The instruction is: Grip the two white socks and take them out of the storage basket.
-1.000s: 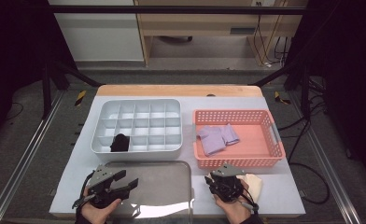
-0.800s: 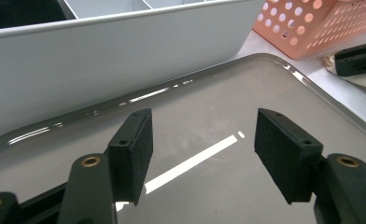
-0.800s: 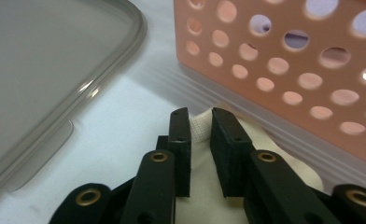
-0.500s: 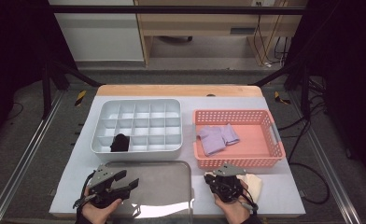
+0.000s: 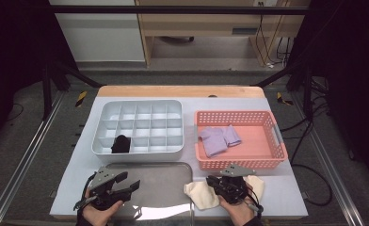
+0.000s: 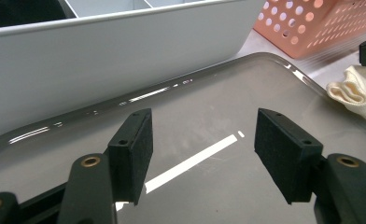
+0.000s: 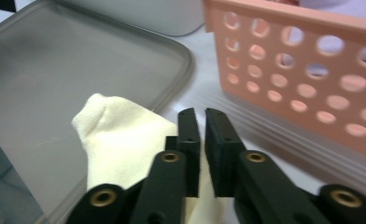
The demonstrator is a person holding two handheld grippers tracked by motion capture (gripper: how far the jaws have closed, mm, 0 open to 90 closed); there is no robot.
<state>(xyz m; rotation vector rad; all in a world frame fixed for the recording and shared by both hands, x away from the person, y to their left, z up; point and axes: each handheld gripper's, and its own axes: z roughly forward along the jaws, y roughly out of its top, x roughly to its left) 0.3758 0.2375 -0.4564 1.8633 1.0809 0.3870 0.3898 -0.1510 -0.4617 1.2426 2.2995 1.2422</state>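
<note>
Our right gripper [image 5: 228, 184] rests on the cream sock [image 5: 202, 195] at the near right of the table, jaws pressed nearly together with only a thin slit between them. In the right gripper view, the cream sock [image 7: 120, 135] passes beneath and to the left of the jaws; we cannot tell whether any fabric is pinched between them. Our left gripper [image 5: 121, 183] hovers over the grey tray [image 5: 164, 179], jaws spread wide and holding nothing.

The sock's long axis runs left to right across the table, one end overlapping the tray's right edge, the other lying beyond the right gripper. The right hand is therefore much nearer. In the left gripper view, the sock [image 6: 358, 93] lies well off to the right of the open jaws, so we judge that the left gripper must travel rightward across the tray to reach that free end.
</note>
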